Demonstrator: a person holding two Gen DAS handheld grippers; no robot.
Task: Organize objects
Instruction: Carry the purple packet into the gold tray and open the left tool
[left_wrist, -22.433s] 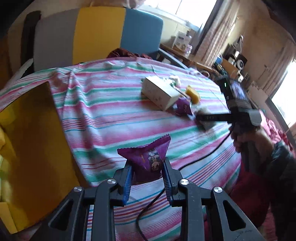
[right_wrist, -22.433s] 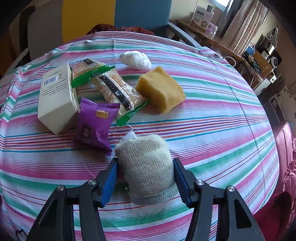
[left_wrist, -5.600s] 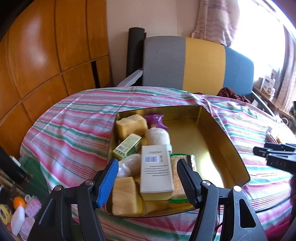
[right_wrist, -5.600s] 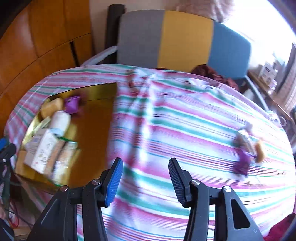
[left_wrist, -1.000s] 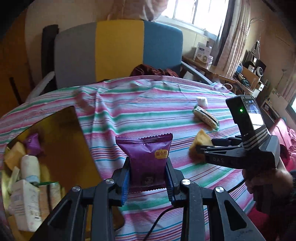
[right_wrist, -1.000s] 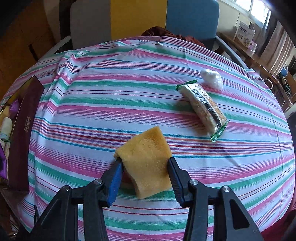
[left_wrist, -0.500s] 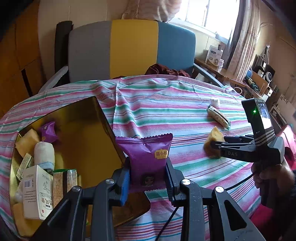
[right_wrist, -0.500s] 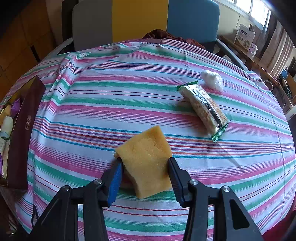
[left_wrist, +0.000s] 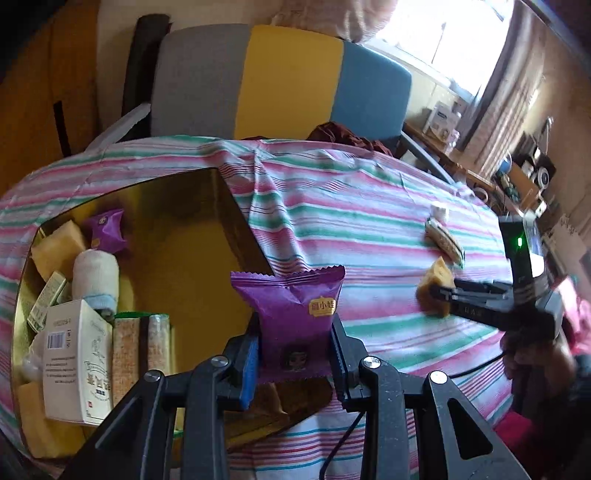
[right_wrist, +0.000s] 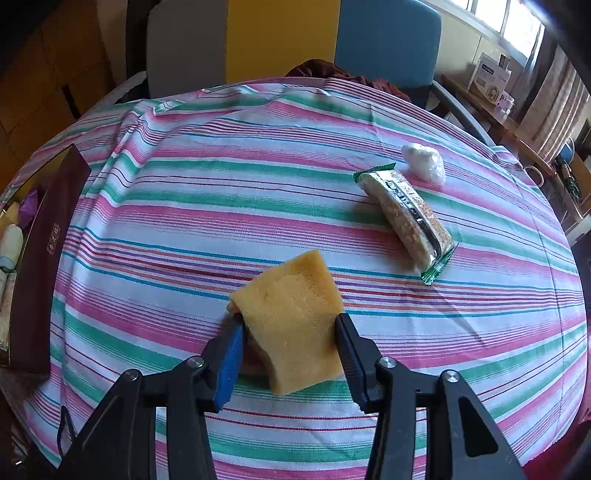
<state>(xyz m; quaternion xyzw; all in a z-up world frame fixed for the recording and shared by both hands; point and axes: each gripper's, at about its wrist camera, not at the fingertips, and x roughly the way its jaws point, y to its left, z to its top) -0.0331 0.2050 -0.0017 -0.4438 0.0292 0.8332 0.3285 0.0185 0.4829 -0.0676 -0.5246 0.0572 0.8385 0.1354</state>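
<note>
My left gripper (left_wrist: 293, 360) is shut on a purple snack packet (left_wrist: 293, 314), held upright above the near right corner of the gold box (left_wrist: 192, 258). That box holds a white carton (left_wrist: 75, 360), a bandage roll (left_wrist: 96, 278), yellow sponges, wafer packs and another purple packet (left_wrist: 107, 229). My right gripper (right_wrist: 291, 354) is shut on a yellow sponge (right_wrist: 291, 317), low over the striped tablecloth (right_wrist: 258, 192); in the left wrist view that same sponge (left_wrist: 436, 291) shows at the right gripper's tips. A green-ended wafer pack (right_wrist: 406, 221) and a white wad (right_wrist: 423, 160) lie further back.
A grey, yellow and blue chair (left_wrist: 280, 85) stands behind the round table, with dark red cloth (left_wrist: 347, 140) on its seat. The box's dark outer wall (right_wrist: 40, 258) sits at the table's left edge. Shelves with clutter (left_wrist: 517, 173) line the far right. A person's hand (left_wrist: 532, 365) grips the right tool.
The left gripper has carried the purple packet leftward, so the gold box now fills more of its view. The right gripper and its sponge have stayed in place.
</note>
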